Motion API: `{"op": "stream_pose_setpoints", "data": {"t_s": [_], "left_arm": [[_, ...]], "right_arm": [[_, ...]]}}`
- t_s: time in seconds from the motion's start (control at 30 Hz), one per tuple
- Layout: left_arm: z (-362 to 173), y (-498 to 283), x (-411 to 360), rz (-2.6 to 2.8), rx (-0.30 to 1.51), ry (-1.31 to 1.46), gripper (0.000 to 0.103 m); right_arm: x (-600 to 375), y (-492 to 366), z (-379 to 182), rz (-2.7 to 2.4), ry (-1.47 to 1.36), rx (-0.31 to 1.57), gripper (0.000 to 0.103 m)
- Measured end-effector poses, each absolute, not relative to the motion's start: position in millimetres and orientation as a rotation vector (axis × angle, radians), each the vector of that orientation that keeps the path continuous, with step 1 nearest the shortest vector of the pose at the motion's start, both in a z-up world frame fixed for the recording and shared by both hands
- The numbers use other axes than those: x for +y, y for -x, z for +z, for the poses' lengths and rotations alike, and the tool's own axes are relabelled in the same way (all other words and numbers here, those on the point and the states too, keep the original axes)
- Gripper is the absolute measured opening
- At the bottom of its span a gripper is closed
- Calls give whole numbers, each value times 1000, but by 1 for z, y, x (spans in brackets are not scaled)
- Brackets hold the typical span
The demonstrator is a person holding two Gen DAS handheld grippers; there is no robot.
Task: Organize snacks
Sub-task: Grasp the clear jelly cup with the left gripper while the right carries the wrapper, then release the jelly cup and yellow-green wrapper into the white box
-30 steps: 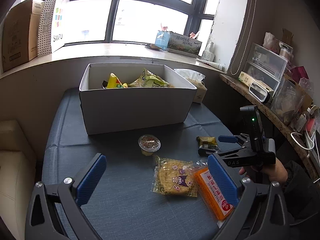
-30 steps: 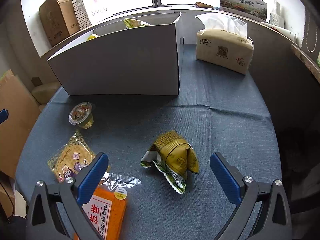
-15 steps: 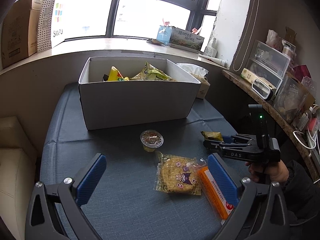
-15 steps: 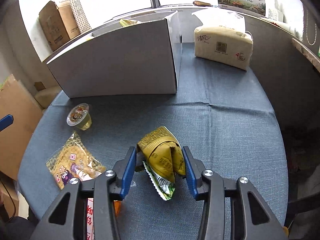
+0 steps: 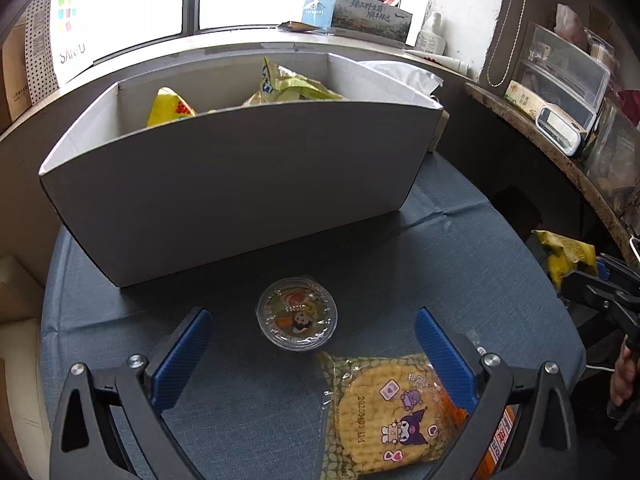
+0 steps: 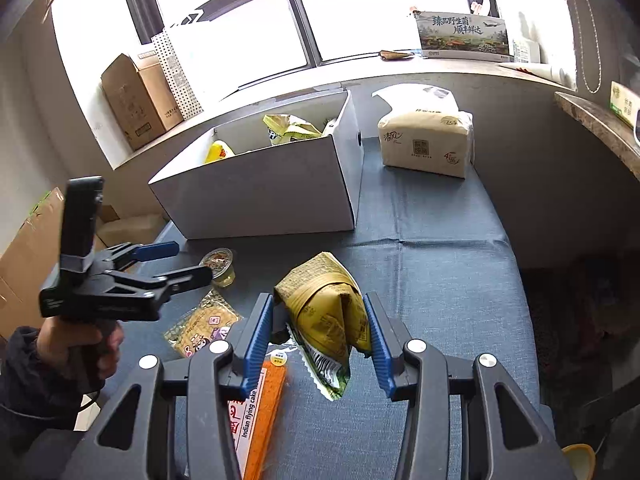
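Observation:
My right gripper [image 6: 318, 338] is shut on a crumpled olive-green snack packet [image 6: 326, 312] and holds it above the blue cloth; the packet also shows in the left wrist view [image 5: 566, 256]. My left gripper [image 5: 314, 356] is open, low over the table, with a sealed jelly cup [image 5: 297, 313] just ahead between its fingers [image 5: 182, 358]. A yellow cartoon wafer pack [image 5: 394, 412] lies by its right finger, partly over an orange cake box [image 6: 260, 416]. The white box [image 5: 224, 184] behind holds yellow snack bags [image 5: 290, 86].
A tissue pack [image 6: 426, 146] stands right of the white box. The windowsill carries a cardboard carton [image 6: 136, 100], a dotted paper bag [image 6: 180, 68] and a printed box [image 6: 460, 36]. A cluttered shelf [image 5: 560, 112] runs along the right wall.
My right gripper has closed on the olive-green packet and lifted it off the cloth. My left gripper has moved forward and down toward the jelly cup, still open.

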State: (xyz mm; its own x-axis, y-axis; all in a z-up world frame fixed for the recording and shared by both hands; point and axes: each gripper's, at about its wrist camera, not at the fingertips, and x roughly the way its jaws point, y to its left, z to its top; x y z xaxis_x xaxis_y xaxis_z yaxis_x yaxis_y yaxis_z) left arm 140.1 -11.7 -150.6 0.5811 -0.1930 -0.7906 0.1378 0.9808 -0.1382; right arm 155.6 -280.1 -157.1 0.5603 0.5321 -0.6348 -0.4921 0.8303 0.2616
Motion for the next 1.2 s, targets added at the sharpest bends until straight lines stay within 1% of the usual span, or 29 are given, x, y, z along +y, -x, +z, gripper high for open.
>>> {"op": "stream_pose_setpoints", "data": {"t_s": [0.13, 0.17, 0.2, 0.23, 0.27, 0.33, 0.47, 0.77, 0.9, 1.03, 1.2], "left_arm": [[-167, -149, -13, -192, 958, 67, 102], [-169, -149, -13, -191, 957, 62, 99], [-169, -148, -13, -198, 951, 58, 93], [-169, -147, -13, -200, 946, 52, 62], [-170, -148, -12, -194, 948, 54, 50], [-169, -147, -8, -207, 945, 81, 50], [-150, -128, -3, -216, 861, 76, 50], [-86, -62, 31, -187, 651, 151, 50], [-60, -46, 47, -154, 578, 160, 50], [-39, -53, 63, -137, 538, 163, 50], [-17, -92, 79, -131, 516, 163, 50]], "right_arm": [[-285, -154, -160, 599, -65, 783, 49], [-286, -153, -161, 597, -68, 787, 49], [-288, -153, -162, 595, -73, 791, 49], [-288, -153, -163, 596, -77, 795, 49], [-289, -154, -164, 597, -79, 799, 49], [-289, -153, -165, 598, -82, 801, 49], [-287, -151, -164, 607, -77, 797, 49], [-275, -143, -154, 647, -65, 771, 49], [-263, -143, -143, 675, -55, 741, 49], [-249, -149, -124, 716, -47, 700, 49], [-221, -174, -88, 774, -24, 630, 49]]}}
